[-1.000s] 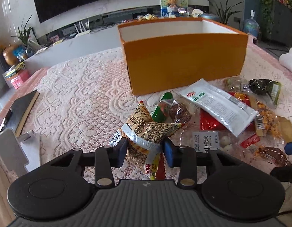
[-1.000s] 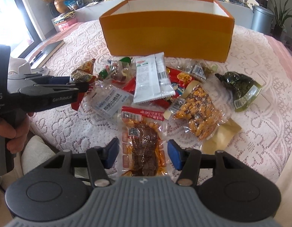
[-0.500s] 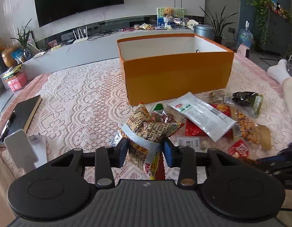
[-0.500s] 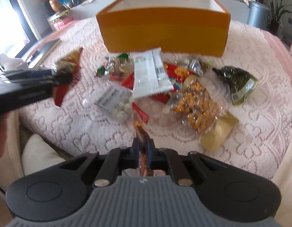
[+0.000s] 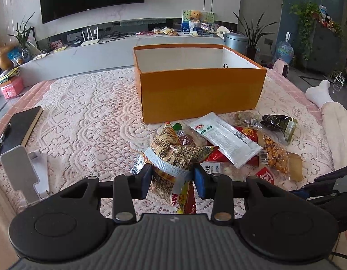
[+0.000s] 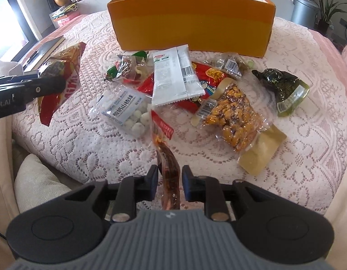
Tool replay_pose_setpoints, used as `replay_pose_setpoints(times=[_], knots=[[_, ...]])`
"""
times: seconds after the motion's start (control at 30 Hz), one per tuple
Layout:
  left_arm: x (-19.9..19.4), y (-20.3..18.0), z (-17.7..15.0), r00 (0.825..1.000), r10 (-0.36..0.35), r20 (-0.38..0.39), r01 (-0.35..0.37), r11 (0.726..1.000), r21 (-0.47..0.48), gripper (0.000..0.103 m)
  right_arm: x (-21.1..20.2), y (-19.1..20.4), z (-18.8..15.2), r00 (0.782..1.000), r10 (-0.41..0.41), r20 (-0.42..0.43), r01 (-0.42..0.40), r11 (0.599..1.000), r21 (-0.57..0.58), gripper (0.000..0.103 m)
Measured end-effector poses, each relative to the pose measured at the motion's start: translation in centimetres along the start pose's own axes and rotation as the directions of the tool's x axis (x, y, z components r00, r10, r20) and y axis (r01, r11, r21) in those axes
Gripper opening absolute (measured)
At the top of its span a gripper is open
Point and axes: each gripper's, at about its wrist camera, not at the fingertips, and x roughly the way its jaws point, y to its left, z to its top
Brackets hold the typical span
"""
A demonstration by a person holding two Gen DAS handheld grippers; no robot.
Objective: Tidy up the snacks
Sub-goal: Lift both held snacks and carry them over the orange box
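Left gripper [image 5: 172, 177]: fingers pinching the crumpled yellow snack bag [image 5: 173, 157], now lifted off the lace-covered desk [image 5: 88, 112].
Right gripper [image 6: 170, 183]: fingers snapped onto the red jerky packet [image 6: 167, 162] and have just been easing apart; packet stands between them, pads barely clear.
Meaning: both snacks seem ready for the orange box [image 5: 200, 90], though the right hold looks loose.
Hidden: box floor; jerky packet's lower end.
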Motion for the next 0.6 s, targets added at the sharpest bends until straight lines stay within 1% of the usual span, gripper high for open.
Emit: replay_pose_setpoints(times=[0.13,0.3,0.43,0.6], knots=[[-0.5,-0.2,0.2,1.000,-0.001,0.018,0.001,1.000,-0.001,0.044,0.0,0.0,-0.1,1.000,0.008,0.010,-0.008,1.000,-0.021,0.016],[-1.4,-0.1,1.1,0.999,-0.017,0.038,0.018,1.000,-0.019,0.044,-2.2,0.2,0.4,0.997,0.001,0.073,0.003,0.999,-0.049,0.016],[-1.8,-0.1,2.4,0.998,-0.017,0.052,0.017,1.000,-0.010,0.044,-4.4,0.1,1.8,0.991,0.003,0.132,0.004,0.998,-0.057,0.015],[-2.3,0.0,4.7,0.997,-0.009,0.075,0.009,1.000,0.006,0.044,-6.6,0.1,4.6,0.979,0.000,0.203,0.020,0.995,-0.095,0.014]])
